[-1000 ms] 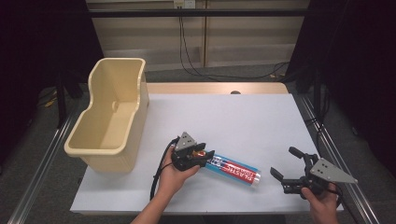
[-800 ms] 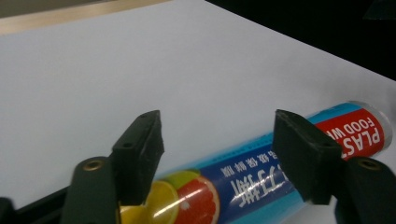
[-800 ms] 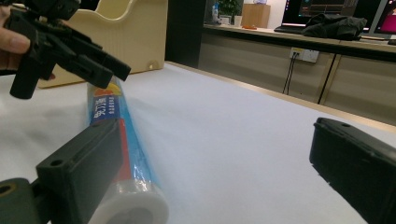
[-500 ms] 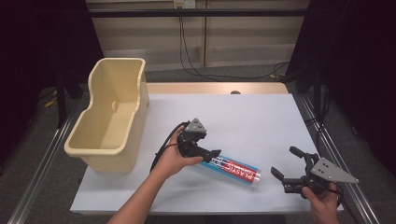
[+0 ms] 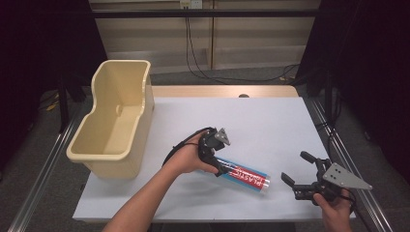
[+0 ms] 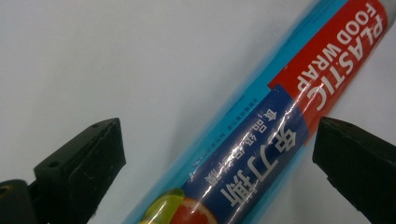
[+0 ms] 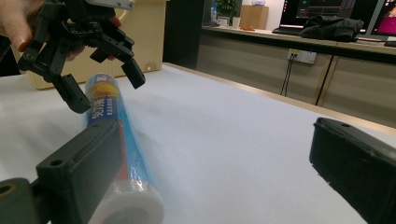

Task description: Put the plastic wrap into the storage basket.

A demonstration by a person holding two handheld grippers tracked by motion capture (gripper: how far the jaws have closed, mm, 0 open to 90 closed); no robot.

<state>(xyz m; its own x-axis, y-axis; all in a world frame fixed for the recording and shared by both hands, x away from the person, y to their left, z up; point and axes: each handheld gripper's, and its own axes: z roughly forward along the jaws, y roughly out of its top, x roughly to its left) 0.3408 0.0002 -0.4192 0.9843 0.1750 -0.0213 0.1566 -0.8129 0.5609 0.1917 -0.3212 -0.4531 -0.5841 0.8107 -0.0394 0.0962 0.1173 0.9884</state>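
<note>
— Roll of plastic food wrap (image 5: 243, 175) lies flat on the white worktop (image 5: 270, 121), slanting from near its middle toward the front right; where is the left claw (image 5: 218, 166) now?

— Over the roll's left end; in the left gripper view its jaws stand spread, one on each side of the roll (image 6: 261, 140), neither touching it; a second ago it sat lower at that end, and the hand has since tipped it up and forward.

— And the right claw (image 5: 297, 175)?

— Released too, jaws wide apart, held near the worktop's front right corner, just beyond the roll's white end (image 7: 128, 205); it has not shifted since then.

— The tub?

— Beige tub (image 5: 113, 121) stays at the left edge, well apart from the roll.
</note>
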